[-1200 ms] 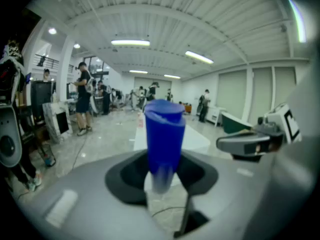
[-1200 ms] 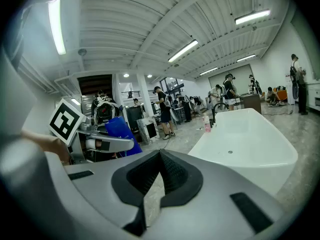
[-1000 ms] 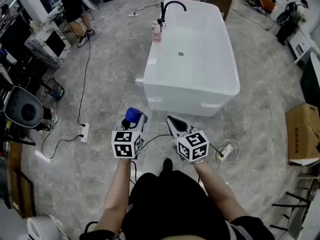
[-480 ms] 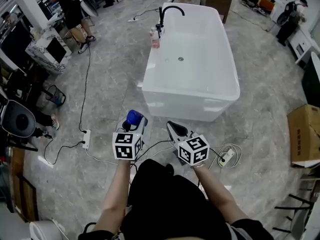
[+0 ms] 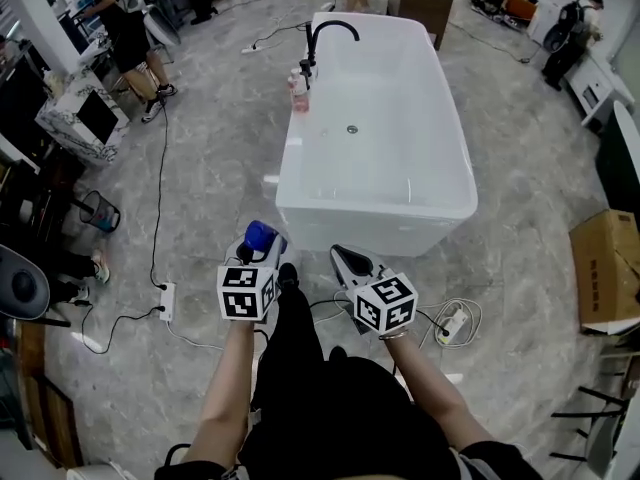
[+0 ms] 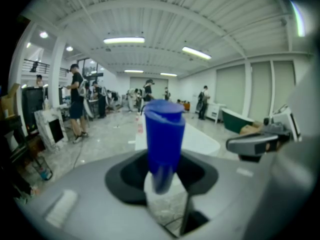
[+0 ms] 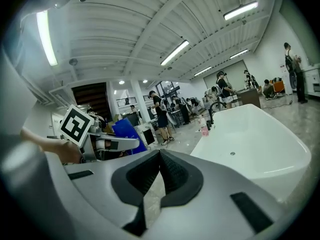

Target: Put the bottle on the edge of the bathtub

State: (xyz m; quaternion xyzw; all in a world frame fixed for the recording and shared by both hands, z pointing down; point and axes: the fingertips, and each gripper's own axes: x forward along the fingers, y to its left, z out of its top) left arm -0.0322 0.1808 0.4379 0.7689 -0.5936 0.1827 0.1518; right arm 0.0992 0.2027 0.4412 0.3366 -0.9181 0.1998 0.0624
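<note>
My left gripper [image 5: 257, 249] is shut on a bottle with a blue cap [image 5: 260, 234], held upright above the floor just short of the near end of the white bathtub [image 5: 372, 211]. In the left gripper view the blue bottle [image 6: 163, 134] stands between the jaws, with the tub [image 6: 202, 140] behind it. My right gripper [image 5: 349, 263] hangs beside it, shut and holding nothing; in its own view the pads [image 7: 167, 170] meet. The tub [image 7: 260, 149] lies ahead on the right in that view.
A black faucet [image 5: 327, 32] and pink bottles [image 5: 297, 90] stand at the tub's far left edge. Power strips with cables [image 5: 166, 300] [image 5: 451, 321] lie on the floor. A cardboard box [image 5: 604, 268] sits at the right. People [image 5: 118, 26] stand at the back left.
The person has stepped forward, so the bathtub lies nearer to both grippers. The left gripper still holds the blue-capped bottle; the right one stays shut.
</note>
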